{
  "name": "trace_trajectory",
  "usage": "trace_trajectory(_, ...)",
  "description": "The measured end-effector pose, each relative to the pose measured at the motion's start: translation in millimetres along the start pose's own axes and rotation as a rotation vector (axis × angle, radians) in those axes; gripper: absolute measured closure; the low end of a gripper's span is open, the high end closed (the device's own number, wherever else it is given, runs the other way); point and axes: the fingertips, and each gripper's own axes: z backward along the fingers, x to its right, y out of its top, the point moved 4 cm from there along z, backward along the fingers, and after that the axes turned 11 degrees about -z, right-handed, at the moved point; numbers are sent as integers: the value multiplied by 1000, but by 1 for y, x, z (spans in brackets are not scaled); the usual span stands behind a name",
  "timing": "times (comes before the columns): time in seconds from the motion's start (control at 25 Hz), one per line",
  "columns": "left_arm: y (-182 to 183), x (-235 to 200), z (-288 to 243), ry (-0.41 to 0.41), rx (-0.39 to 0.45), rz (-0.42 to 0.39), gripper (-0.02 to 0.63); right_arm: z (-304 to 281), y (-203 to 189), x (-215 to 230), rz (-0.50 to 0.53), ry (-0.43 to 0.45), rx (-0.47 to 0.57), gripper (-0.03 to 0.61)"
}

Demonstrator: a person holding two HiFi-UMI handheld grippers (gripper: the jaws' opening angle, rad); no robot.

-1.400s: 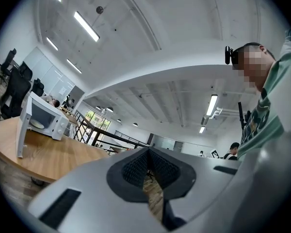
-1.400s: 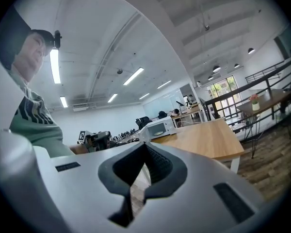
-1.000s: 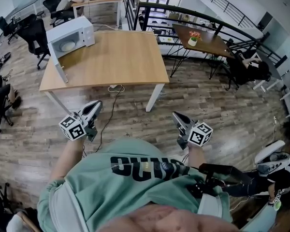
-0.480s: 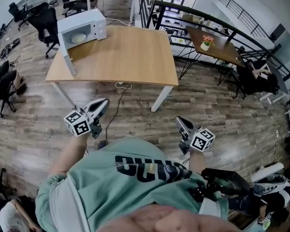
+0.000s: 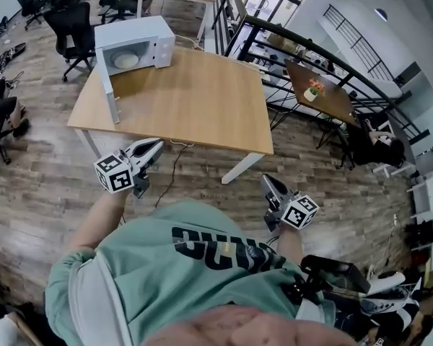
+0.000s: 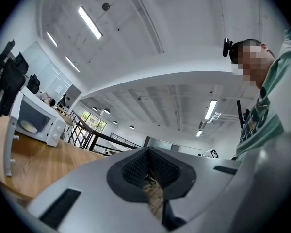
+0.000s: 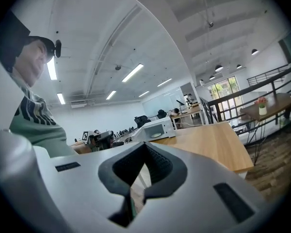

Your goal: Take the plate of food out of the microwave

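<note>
A white microwave (image 5: 136, 43) stands at the far left corner of the wooden table (image 5: 195, 99), with its door (image 5: 110, 92) swung open toward me. Inside it lies a pale plate of food (image 5: 125, 60). My left gripper (image 5: 157, 144) is shut and empty, short of the table's near edge. Further back, over the floor, my right gripper (image 5: 267, 179) is also shut and empty. The left gripper view shows the microwave (image 6: 36, 123) with the plate (image 6: 28, 126) at far left, beyond the shut left gripper (image 6: 148, 171). In the right gripper view the microwave (image 7: 155, 129) sits beyond the shut right gripper (image 7: 140, 171).
Black office chairs (image 5: 72, 24) stand left of and behind the table. A black railing (image 5: 274, 34) runs behind it, and beyond that a dark table with a flower pot (image 5: 315, 89). A cable (image 5: 175, 161) hangs under the table's near edge. A person (image 5: 379, 146) sits at right.
The table and microwave have drawn nearer and lower in the head view as I walk toward them. Both grippers have stayed shut and come forward with me.
</note>
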Motion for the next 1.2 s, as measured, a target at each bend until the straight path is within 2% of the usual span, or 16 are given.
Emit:
trace_trajectory(0.24, 37, -86, 21, -27, 30, -42, 609, -95, 18, -20, 10, -2, -4, 571)
trace_trajectory(0.52, 49, -168, 50, 26, 50, -22, 609, -199, 35, -28, 27, 50, -57, 571)
trace_trajectory(0.68, 54, -193, 65, 87, 68, -28, 609, -244, 46, -20, 38, 100, -102, 571)
trace_trajectory(0.96, 48, -220, 82, 232, 60, -43, 609, -325, 48, 7, 17, 246, -185, 571)
trace_trajectory(1.2, 51, -230, 53, 378, 71, -101, 609, -392, 71, 63, 25, 411, -261, 571)
